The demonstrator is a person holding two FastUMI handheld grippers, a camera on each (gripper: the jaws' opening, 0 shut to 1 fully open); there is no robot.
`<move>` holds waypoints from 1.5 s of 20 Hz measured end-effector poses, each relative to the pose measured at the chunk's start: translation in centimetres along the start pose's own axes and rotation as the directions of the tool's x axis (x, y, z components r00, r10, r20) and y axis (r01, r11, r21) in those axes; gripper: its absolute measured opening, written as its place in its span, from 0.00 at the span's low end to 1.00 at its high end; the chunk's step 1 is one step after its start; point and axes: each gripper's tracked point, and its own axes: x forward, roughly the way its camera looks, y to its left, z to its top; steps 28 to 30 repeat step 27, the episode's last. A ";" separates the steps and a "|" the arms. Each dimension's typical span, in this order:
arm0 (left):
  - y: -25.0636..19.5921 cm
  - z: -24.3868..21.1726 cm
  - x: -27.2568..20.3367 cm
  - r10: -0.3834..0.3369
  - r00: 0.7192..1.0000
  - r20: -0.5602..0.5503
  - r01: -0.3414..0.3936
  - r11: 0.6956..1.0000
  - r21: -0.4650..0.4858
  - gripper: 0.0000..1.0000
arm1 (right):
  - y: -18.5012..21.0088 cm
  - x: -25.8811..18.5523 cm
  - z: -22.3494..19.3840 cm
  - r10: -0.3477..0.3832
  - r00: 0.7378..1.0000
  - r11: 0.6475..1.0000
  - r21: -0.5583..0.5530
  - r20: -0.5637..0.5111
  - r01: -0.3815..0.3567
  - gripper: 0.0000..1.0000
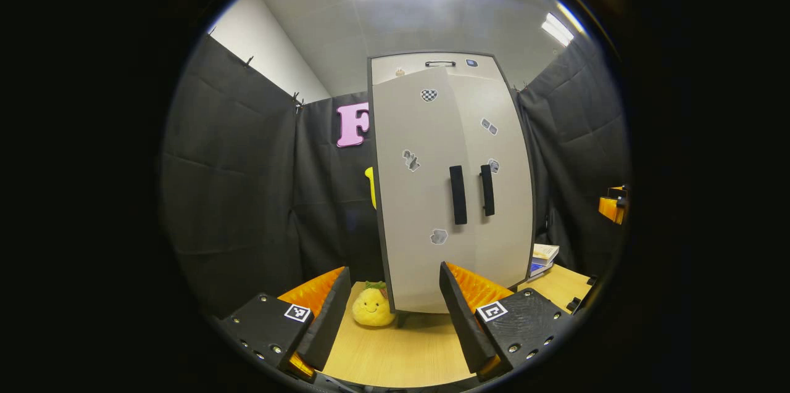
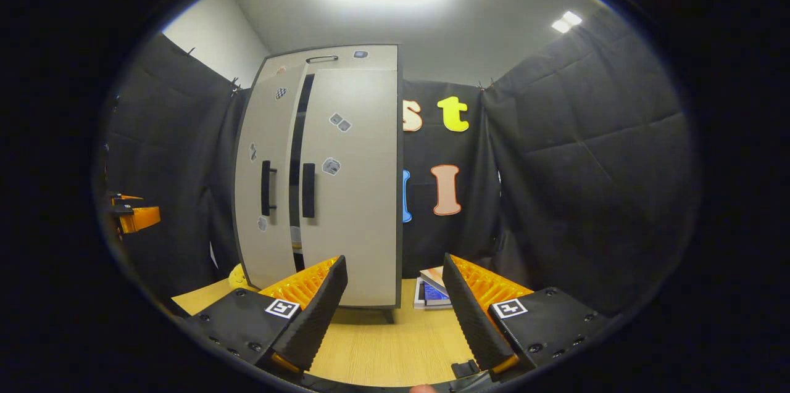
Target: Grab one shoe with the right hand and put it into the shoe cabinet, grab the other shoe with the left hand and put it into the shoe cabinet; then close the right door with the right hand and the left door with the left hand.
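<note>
In the left gripper view, the left gripper (image 1: pixel 395 313) sits at the bottom of the frame with its two fingers spread wide apart and nothing between them but bare wooden table (image 1: pixel 401 356). The shoe cabinet (image 1: pixel 450 183) stands upright in the middle of the frame, on the table, just beyond the fingers. Its left door (image 1: pixel 413 195) stands slightly proud of the front, its inner edge swung a little toward the camera, while the right door (image 1: pixel 500 195) lies flush; each carries a dark vertical handle near the centre seam. A yellow plush toy (image 1: pixel 372 305) with a smiling face rests on the table at the cabinet's lower left corner, between the fingers in the picture. A stack of books (image 1: pixel 543 259) lies on the table at the cabinet's lower right. At the far right edge of the frame, part of the right gripper (image 1: pixel 614 205) pokes in. In the right gripper view, the right gripper (image 2: pixel 395 313) is likewise at the bottom with its fingers wide apart and empty, over the table. The cabinet fills the left-centre of the frame, and a dark vertical gap shows between its two doors, the left door ajar. The books lie low in the frame between the fingers, just right of the cabinet. The shoes cannot be made out in either view.
</note>
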 end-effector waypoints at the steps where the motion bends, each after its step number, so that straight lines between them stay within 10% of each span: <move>1: 0.0 -0.1 0.3 -0.002 1.000 -0.001 0.002 1.000 0.001 0.78 | 0.2 -0.3 0.1 0.000 1.000 1.000 -0.004 0.001 0.000 0.98; 30: 0.1 -0.5 -0.3 0.025 1.000 0.003 -0.025 0.999 -0.030 0.78 | 1.1 -1.4 0.7 0.001 1.000 1.000 0.010 0.027 -0.001 0.98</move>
